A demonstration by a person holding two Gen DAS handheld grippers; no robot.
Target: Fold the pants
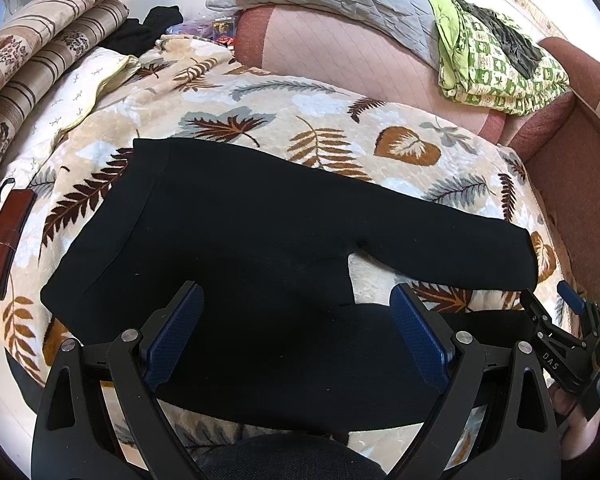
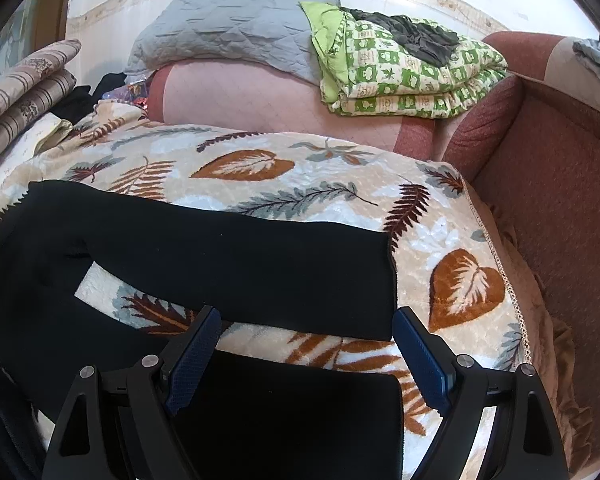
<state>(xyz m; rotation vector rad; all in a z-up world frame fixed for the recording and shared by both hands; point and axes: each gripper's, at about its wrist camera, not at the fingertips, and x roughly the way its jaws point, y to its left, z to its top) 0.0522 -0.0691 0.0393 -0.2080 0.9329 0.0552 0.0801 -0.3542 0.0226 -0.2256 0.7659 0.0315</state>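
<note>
Black pants (image 1: 236, 220) lie flat on a leaf-patterned blanket (image 1: 320, 140), waistband at the left, two legs spread to the right with a gap between them. My left gripper (image 1: 298, 300) is open and empty, hovering over the near leg close to the crotch. My right gripper (image 2: 306, 324) is open and empty, above the near leg's cuff end (image 2: 300, 408), with the far leg (image 2: 220, 256) just beyond its fingertips. The right gripper also shows at the right edge of the left wrist view (image 1: 548, 304).
A brown leather case (image 1: 6, 240) lies on the blanket's left edge. Folded striped bedding (image 1: 40, 48) sits at far left. A grey quilt (image 2: 228, 28) and green patterned quilt (image 2: 408, 76) rest on the pink sofa back (image 2: 260, 100). The reddish sofa seat (image 2: 560, 200) is at right.
</note>
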